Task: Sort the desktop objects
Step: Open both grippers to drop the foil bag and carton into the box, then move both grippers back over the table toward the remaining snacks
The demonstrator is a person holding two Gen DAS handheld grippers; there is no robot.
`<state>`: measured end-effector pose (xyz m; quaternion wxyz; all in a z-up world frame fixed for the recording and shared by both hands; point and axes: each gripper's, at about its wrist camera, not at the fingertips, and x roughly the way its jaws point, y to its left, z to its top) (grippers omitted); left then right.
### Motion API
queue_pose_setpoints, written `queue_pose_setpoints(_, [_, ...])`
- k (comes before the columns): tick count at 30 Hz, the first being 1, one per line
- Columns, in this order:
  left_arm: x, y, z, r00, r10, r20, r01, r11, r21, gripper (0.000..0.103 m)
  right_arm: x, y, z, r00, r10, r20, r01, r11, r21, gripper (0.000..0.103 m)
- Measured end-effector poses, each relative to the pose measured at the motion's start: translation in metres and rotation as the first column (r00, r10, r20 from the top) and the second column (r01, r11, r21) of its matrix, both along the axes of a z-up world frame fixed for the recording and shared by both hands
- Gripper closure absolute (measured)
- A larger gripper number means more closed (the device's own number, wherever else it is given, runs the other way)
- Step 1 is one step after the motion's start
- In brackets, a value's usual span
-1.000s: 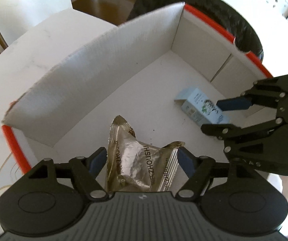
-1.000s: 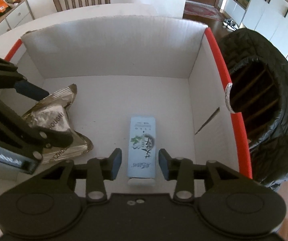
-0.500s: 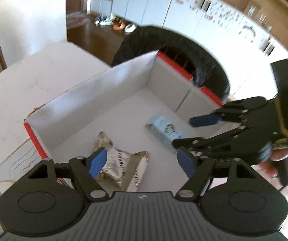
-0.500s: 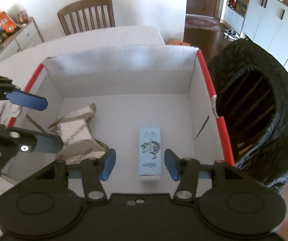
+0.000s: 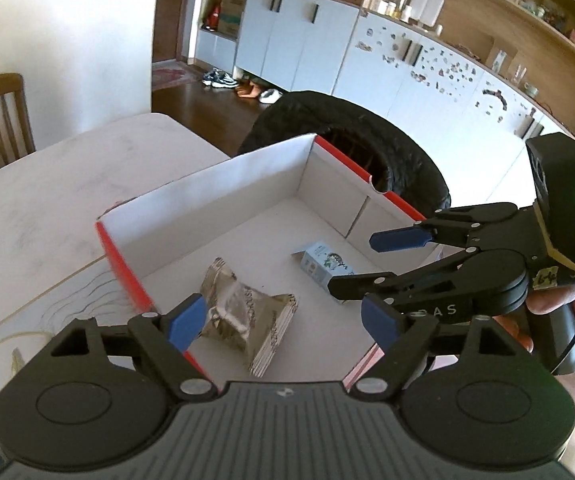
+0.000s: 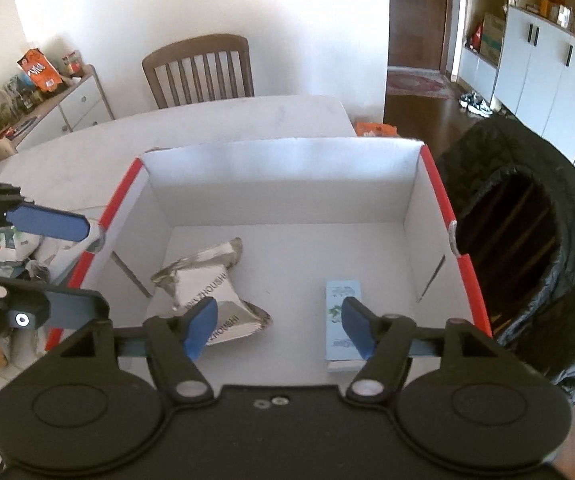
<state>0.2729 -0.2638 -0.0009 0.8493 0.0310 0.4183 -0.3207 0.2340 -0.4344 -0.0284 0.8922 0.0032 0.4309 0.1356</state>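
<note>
Foil packet (image 5: 247,312) lies in the box (image 5: 223,184) below the left gripper (image 5: 283,326), jaws opening empty.

Packet (image 6: 211,292) left of carton (image 6: 341,320), both inside box (image 6: 283,176)

Both grippers' jaws opening, empty

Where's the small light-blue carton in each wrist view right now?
Left wrist: light-blue carton right of centre on the box floor, behind the right gripper, near the red-edged wall.
Right wrist: carton lower right of the floor.
Shared landmark: silver foil packet beside it.
</note>
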Motion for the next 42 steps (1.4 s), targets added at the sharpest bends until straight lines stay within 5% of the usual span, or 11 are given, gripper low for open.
queue_pose_setpoints(6, [-0.015, 0.022, 0.009, 0.998, 0.036, 0.044, -0.035, 0.999, -0.026, 0.014, -0.012, 0.013, 0.011, 0.997, -0.018, 0.069, 0.017, 1.0, 0.003, 0.025])
queue_pose_setpoints(10, [-0.024, 0.041, 0.016, 0.994, 0.077, 0.079, -0.074, 0.996, -0.047, 0.001, -0.021, 0.026, 0.018, 0.993, -0.018, 0.118, 0.018, 1.0, 0.001, 0.021])
queue_pose_setpoints(42, [-0.102, 0.222, 0.013, 0.921, 0.328, 0.21, -0.314, 0.945, -0.096, 0.0, -0.071, 0.175, 0.031, 0.98, 0.018, 0.199, -0.024, 0.999, 0.029, 0.019])
